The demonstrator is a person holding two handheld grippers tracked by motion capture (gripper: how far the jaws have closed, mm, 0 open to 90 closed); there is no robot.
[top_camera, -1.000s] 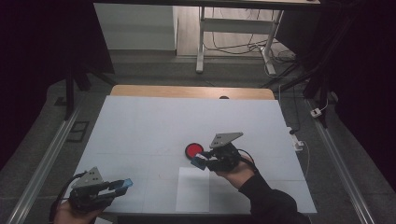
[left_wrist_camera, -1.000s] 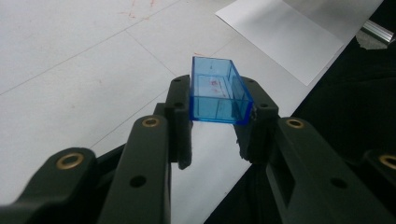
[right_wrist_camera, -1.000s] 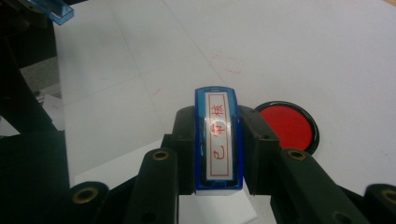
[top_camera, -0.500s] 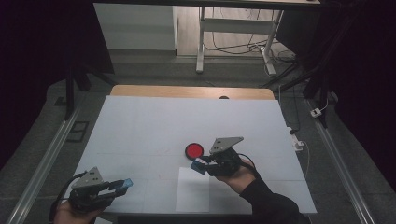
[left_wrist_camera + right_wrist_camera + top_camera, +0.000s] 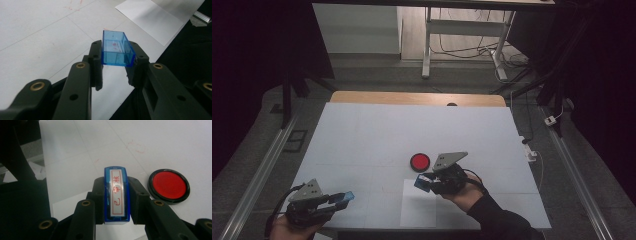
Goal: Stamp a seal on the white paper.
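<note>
R tool w/ stamp nudged back; stamp underside hidden.

ink pad on table, paper sheet nearer the person

Lab: white table, floor rails, cables.

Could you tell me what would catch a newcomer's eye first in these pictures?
Probably the red ink pad, round with a black rim, alone near the middle of the white table. Just in front of it, the right gripper is shut on a blue stamp labelled with red characters, above a white sheet of paper. At the near left corner, the left gripper is shut on a clear blue cap.
</note>
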